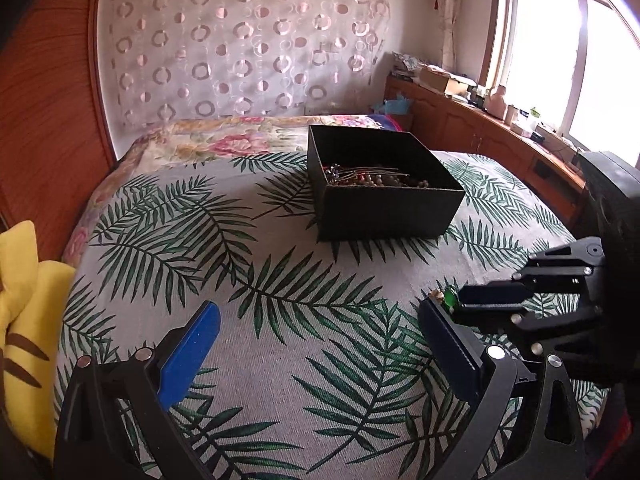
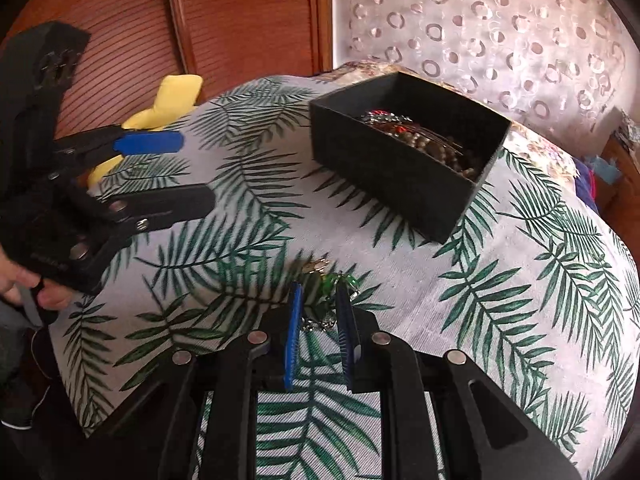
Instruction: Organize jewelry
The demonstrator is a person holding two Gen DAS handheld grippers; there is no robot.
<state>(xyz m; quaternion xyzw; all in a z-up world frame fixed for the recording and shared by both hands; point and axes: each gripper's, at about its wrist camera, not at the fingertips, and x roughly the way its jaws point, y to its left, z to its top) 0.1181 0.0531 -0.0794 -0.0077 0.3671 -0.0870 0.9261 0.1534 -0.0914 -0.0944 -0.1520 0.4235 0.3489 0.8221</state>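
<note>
Right wrist view shows, nearest the lens, the right gripper (image 2: 319, 292) with its two blue pads drawn close around a green beaded piece of jewelry (image 2: 334, 282). A short silver chain hangs between the pads, and a small gold clasp lies just beyond them on the leaf-print bedspread (image 2: 520, 280). The jaws look narrowed on this piece, though whether the pads actually press on it cannot be told through the blur. The gripper tilts down toward the bed.

To the side, the left gripper (image 2: 182, 168) stands with its jaws spread wide and nothing between them, one blue pad upper and one dark finger lower; a hand (image 2: 24, 284) grips its handle at the frame edge. From the left wrist view the same gripper (image 1: 320, 344) hovers released over bare bedspread, with the right gripper (image 1: 486, 294) just beside its right finger.

Farther back sits a black box (image 2: 400, 184), lidless, on the bedspread. Inside lies a tangle of brown bead strands (image 2: 444, 148) with thin wire pieces and a red-accented item near its far corner. A yellow cushion (image 2: 176, 96) rests beyond the bed edge.
</note>
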